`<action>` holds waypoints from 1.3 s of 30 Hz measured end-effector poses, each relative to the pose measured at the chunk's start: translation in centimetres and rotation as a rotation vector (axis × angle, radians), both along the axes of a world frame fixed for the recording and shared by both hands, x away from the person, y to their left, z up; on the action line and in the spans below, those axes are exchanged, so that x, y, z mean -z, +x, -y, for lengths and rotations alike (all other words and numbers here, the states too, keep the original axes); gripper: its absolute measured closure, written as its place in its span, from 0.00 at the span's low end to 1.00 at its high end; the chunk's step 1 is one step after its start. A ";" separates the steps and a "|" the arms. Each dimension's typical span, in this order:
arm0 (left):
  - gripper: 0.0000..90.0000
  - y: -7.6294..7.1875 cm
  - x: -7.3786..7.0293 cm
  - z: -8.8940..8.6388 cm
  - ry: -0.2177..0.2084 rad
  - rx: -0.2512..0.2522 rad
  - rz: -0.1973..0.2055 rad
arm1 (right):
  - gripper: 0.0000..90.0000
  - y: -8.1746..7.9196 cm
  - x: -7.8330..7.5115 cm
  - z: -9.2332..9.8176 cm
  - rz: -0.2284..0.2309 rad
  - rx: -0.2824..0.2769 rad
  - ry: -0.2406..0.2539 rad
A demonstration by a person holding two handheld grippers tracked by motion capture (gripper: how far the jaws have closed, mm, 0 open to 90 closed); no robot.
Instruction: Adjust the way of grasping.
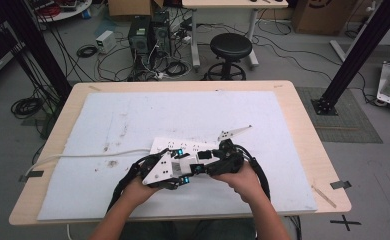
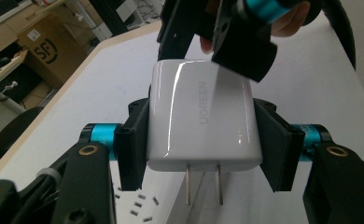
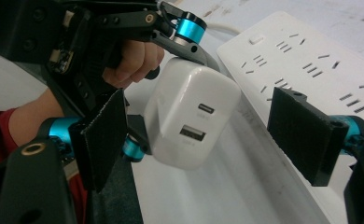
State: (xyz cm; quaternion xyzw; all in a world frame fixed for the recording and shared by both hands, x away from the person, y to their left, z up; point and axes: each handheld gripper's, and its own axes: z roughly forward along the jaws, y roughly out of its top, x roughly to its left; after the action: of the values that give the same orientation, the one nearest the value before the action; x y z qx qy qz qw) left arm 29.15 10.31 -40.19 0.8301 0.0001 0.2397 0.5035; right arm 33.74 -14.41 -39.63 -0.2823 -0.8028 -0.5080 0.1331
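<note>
Counter (image 1: 303,150), pale wood under a white mat (image 1: 133,115): the work sits near its front edge, about midway along. Power strip (image 1: 183,146), white, lies flat on the mat with its long axis running roughly along the front edge; its cord (image 1: 83,155) trails off toward the left edge. My left hand-held gripper (image 2: 203,154) pinches the white charger (image 2: 201,121) by its two side faces, pads pressed flat against them, with the two flat prongs (image 2: 203,184) pointing down at the strip's socket face (image 2: 138,205) just below. The prongs hang apart from the strip; I judge them close above a row of slots, though the exact slot is hard to tell from this angle. My right hand-held gripper (image 3: 213,135) stands spread, its pads (image 3: 306,133) clear of everything, facing the charger's port end (image 3: 196,119) from just beside it. The strip (image 3: 311,60) runs away past the right pad. The left hand-held gripper is the nearer one; the coming move, as I read it, is straight down, prongs aligned with the slots.
</note>
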 end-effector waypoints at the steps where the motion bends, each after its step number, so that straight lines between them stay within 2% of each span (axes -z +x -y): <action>1: 0.47 0.0 0.0 0.0 0.000 0.000 0.000 | 0.23 0.0 0.0 0.0 0.000 0.000 0.000; 3: 0.47 0.0 0.0 0.0 -0.009 0.004 -0.001 | 0.24 0.2 0.2 -0.2 -0.030 -0.007 0.001; 5: 0.47 0.0 -0.1 0.1 -0.007 -0.001 0.009 | 0.24 0.2 0.3 -0.2 -0.032 -0.003 0.000; 6: 0.47 -0.1 -0.1 0.1 -0.010 0.002 0.009 | 0.26 0.2 0.3 -0.3 -0.049 -0.003 -0.003; 13: 0.47 -0.2 -0.1 0.2 -0.010 -0.003 0.025 | 0.37 0.5 0.8 -0.7 -0.091 -0.019 0.036; 17: 0.47 -0.2 -0.2 0.2 -0.009 -0.001 0.028 | 0.44 0.6 0.9 -0.7 -0.094 -0.032 0.061; 19: 0.47 -0.2 -0.2 0.2 -0.003 -0.006 0.034 | 0.48 0.6 0.9 -0.8 -0.108 -0.042 0.070; 22: 0.47 -0.2 -0.1 0.2 0.000 -0.007 0.038 | 0.49 0.6 0.9 -0.8 -0.112 -0.039 0.071; 23: 0.47 -0.2 -0.1 0.3 0.002 -0.007 0.040 | 0.54 0.6 1.0 -0.8 -0.131 -0.043 0.079; 28: 0.47 -0.2 -0.1 0.3 0.006 -0.010 0.048 | 0.57 0.7 1.0 -0.8 -0.126 -0.047 0.087; 29: 0.47 -0.2 0.0 0.3 0.014 -0.008 0.053 | 0.59 0.8 1.2 -0.9 -0.159 -0.063 0.089; 32: 0.47 -0.3 0.0 0.4 0.014 -0.007 0.055 | 0.59 0.9 1.3 -0.8 -0.156 -0.066 0.092; 33: 0.47 -0.3 0.0 0.4 0.014 -0.007 0.055 | 0.59 0.9 1.3 -0.8 -0.169 -0.063 0.092; 35: 0.47 -0.3 0.0 0.4 0.028 -0.004 0.070 | 0.61 0.9 1.3 -0.8 -0.169 -0.063 0.092; 37: 0.47 -0.4 0.1 0.5 0.037 -0.004 0.086 | 0.66 1.1 1.5 -0.6 -0.204 -0.073 0.101; 39: 0.46 -0.3 0.1 0.6 0.042 -0.010 0.080 | 0.69 1.1 1.5 -0.6 -0.212 -0.077 0.121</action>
State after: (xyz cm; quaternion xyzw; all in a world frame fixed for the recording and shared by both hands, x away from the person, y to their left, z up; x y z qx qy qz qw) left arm 28.81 9.72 -40.30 0.8302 -0.0210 0.2752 0.4843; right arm 34.88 -13.76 -41.18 -0.2949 -0.7624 -0.5171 0.2537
